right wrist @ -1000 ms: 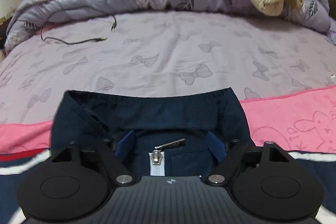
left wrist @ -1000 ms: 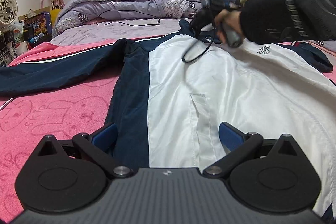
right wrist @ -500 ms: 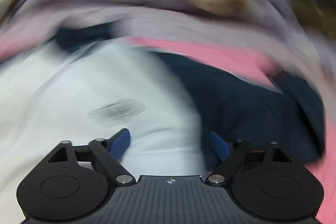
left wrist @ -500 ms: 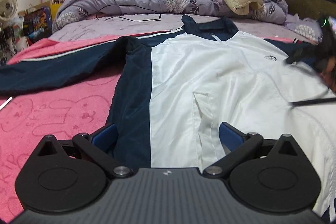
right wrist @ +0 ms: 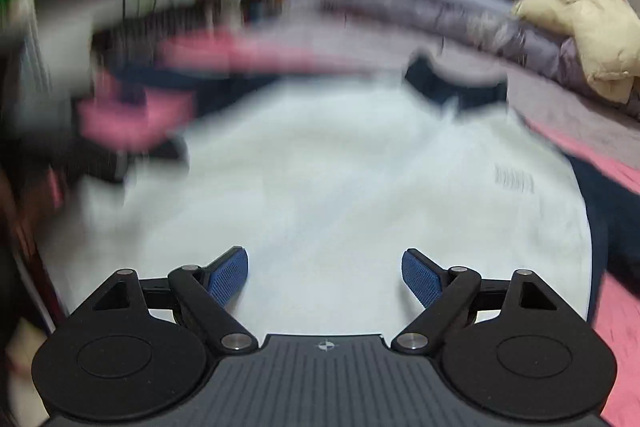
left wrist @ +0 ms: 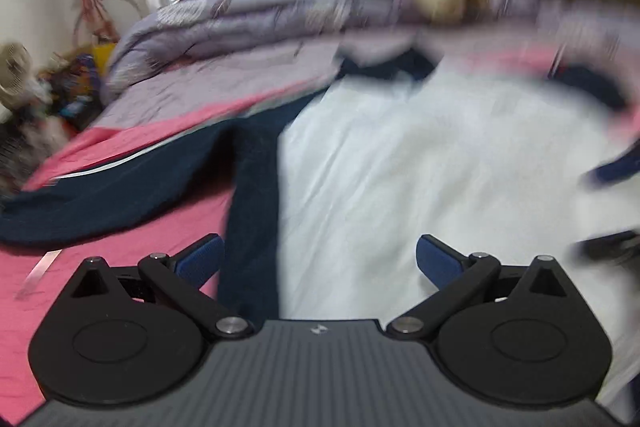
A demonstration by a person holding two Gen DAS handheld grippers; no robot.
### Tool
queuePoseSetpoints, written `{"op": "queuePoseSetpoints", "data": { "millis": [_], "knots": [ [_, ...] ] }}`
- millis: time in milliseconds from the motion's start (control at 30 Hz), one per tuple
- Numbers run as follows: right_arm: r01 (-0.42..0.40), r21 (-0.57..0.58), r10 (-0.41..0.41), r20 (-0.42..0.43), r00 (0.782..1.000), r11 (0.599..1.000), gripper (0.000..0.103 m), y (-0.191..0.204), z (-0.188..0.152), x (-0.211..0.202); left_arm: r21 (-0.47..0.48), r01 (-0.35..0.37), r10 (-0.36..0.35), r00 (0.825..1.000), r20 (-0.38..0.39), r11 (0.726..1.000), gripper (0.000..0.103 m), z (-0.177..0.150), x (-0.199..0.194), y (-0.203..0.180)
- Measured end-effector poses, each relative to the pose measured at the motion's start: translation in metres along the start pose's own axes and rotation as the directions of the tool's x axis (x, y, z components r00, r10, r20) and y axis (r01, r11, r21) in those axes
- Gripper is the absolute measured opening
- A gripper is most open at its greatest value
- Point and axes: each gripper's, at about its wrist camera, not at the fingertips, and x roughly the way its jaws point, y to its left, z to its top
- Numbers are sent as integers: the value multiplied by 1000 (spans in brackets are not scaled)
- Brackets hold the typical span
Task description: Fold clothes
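White jacket (right wrist: 340,179) now faces the swung right gripper (right wrist: 325,277).

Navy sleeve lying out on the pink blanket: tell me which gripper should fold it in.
Left, probably. The left gripper hangs open over the jacket's navy side panel, with the sleeve stretching off beside it. The right gripper, also open, faces only the white front panel.

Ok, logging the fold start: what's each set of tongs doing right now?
Left tongs: open, empty, over the jacket.
Right tongs: open, empty, over the jacket's white front.
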Motion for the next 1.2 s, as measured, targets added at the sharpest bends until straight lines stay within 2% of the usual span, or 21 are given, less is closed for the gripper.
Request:
{"op": "queuePoseSetpoints", "data": {
  "millis": [33, 100, 133, 167, 233, 267, 333, 433, 500, 600, 700, 733, 800, 833, 900, 933, 967, 1067, 1133, 1167, 1200],
  "knots": [
    [29, 15, -29, -8, 1000, 999, 86, -7, -14, -6, 26, -30, 31, 999, -23, 999, 103, -10, 1, 1],
    [98, 115, -97, -20, 995, 989, 87, -42, -37, -28, -40, -42, 40, 998, -42, 998, 103, -27, -5, 21],
    [164, 154, -158, -50, 986, 974, 88, -61, -45, -40, -73, -48, 44, 998, -52, 996, 103, -35, -8, 31],
    [232, 178, -220, -85, 972, 956, 94, -76, -50, -51, -109, -83, 76, 995, -69, 991, 103, -35, -13, 42],
    [342, 203, -317, -145, 937, 917, 88, -98, -52, -69, -164, -156, 144, 986, -82, 974, 101, -31, -25, 62],
    [379, 206, -353, -151, 923, 902, 86, -106, -50, -77, -175, -143, 139, 990, -36, 974, 101, -22, -31, 66],
    [390, 198, -380, -86, 921, 899, 86, -112, -34, -86, -195, -114, 128, 990, 56, 974, 101, -3, -44, 74],
    [287, 249, -311, 61, 949, 925, 89, -104, 7, -71, -155, -132, 139, 990, 35, 979, 102, 23, 3, 58],
    [215, 288, -260, 128, 957, 933, 89, -104, 39, -41, -128, -144, 147, 989, 21, 981, 103, 41, 34, 47],
    [215, 325, -261, 104, 960, 921, 89, -101, 77, 27, -87, -160, 160, 987, 1, 983, 103, 67, 81, 30],
    [276, 311, -299, 29, 954, 909, 87, -108, 99, 95, -46, -175, 174, 985, -19, 984, 100, 93, 128, 14],
    [321, 290, -332, -13, 943, 902, 86, -115, 98, 115, -32, -180, 179, 984, -26, 983, 98, 102, 144, 8],
    [418, 256, -408, -93, 908, 872, 87, -138, 92, 147, -114, -220, 213, 975, -69, 969, 102, 93, 160, 42],
    [452, 292, -439, -111, 892, 843, 92, -158, 87, 150, -154, -240, 228, 969, -92, 958, 103, 88, 168, 59],
    [520, 426, -502, -164, 849, 741, 92, -207, 76, 142, -232, -282, 256, 957, -139, 931, 103, 79, 185, 93],
    [569, 469, -547, -198, 813, 675, 91, -231, 70, 133, -248, -280, 250, 957, -147, 927, 103, 78, 186, 101],
    [602, 478, -577, -218, 787, 640, 90, -249, 64, 123, -263, -277, 243, 957, -155, 924, 103, 77, 187, 108],
    [622, 437, -596, -214, 774, 650, 85, -283, 48, 90, -253, -288, 258, 955, -146, 923, 103, 80, 176, 102],
    [636, 367, -617, -185, 765, 679, 86, -284, 42, 67, -212, -304, 286, 952, -112, 929, 102, 83, 165, 91],
    [625, 335, -606, -171, 777, 705, 86, -284, 40, 57, -196, -309, 295, 951, -97, 931, 102, 86, 159, 84],
    [575, 309, -556, -155, 817, 758, 86, -283, 39, 47, -195, -309, 298, 951, -87, 931, 102, 90, 153, 79]
  ]
}}
